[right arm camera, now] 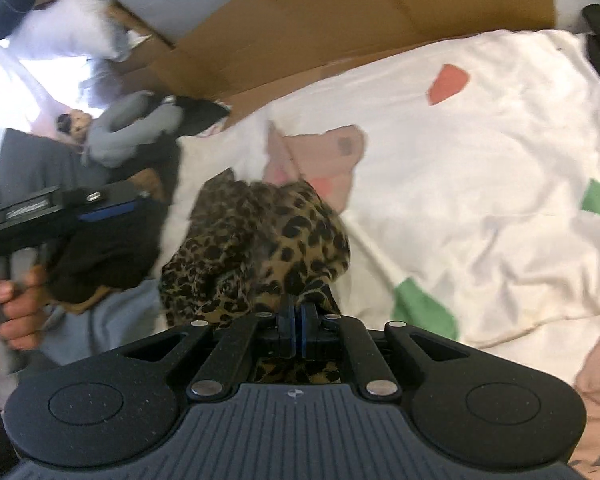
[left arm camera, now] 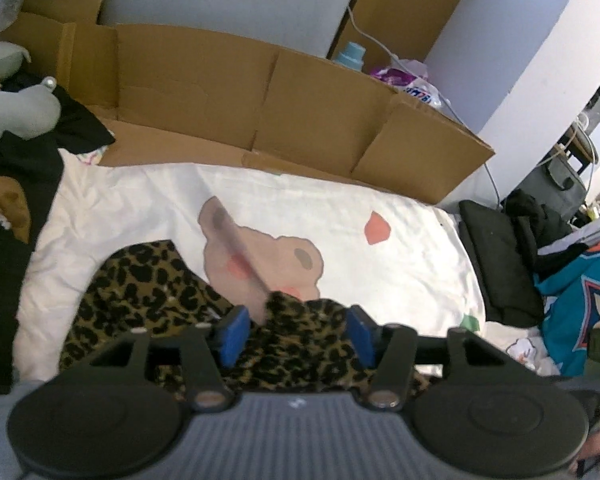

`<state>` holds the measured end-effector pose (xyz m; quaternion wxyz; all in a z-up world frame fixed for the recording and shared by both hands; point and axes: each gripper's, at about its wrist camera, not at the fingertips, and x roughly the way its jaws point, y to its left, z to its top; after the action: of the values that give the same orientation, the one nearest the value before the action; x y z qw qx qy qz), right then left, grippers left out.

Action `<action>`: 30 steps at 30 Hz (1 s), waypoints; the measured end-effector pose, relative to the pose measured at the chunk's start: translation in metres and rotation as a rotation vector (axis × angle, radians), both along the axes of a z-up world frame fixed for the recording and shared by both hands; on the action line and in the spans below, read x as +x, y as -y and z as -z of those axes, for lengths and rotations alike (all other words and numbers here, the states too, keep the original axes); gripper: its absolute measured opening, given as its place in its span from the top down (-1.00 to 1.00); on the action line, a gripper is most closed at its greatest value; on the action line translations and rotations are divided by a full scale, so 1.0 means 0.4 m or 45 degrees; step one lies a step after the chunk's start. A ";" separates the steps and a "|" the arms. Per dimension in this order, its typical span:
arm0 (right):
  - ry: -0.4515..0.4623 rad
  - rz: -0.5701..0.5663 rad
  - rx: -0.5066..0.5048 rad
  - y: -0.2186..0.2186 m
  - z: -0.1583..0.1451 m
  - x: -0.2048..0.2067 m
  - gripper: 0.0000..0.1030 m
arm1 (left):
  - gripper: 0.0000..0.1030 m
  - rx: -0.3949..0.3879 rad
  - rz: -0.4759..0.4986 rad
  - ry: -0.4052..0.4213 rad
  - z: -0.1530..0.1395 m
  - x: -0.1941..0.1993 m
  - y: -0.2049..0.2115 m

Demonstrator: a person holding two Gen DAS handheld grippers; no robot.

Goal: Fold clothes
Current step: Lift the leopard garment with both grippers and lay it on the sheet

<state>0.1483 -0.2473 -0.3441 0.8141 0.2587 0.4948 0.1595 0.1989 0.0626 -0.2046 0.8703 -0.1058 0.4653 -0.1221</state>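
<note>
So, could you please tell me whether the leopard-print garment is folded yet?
Not folded: the leopard-print garment hangs bunched from the shut right claw, while the left claw is open around it.
</note>
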 end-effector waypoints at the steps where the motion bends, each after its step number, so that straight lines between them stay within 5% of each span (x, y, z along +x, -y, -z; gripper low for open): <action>1: -0.004 0.012 -0.008 0.004 0.001 0.001 0.93 | -0.18 0.005 -0.007 0.001 -0.005 -0.005 -0.007; 6: -0.008 0.017 -0.085 0.001 -0.001 -0.007 0.77 | -0.21 0.022 -0.083 -0.027 -0.007 -0.040 -0.063; 10: 0.021 0.023 -0.138 0.007 -0.009 -0.026 0.09 | -0.21 0.030 -0.145 -0.070 0.006 -0.074 -0.108; 16: 0.015 0.051 -0.179 0.036 -0.009 -0.040 0.07 | -0.21 0.030 -0.187 -0.162 0.069 -0.131 -0.150; 30: 0.230 -0.227 -0.369 -0.082 -0.076 -0.077 0.07 | -0.22 0.060 -0.249 -0.313 0.233 -0.230 -0.166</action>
<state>0.1174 -0.2147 -0.3137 0.8665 0.0785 0.4586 0.1806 0.1070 0.1290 -0.2977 0.8167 -0.1442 0.5586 -0.0121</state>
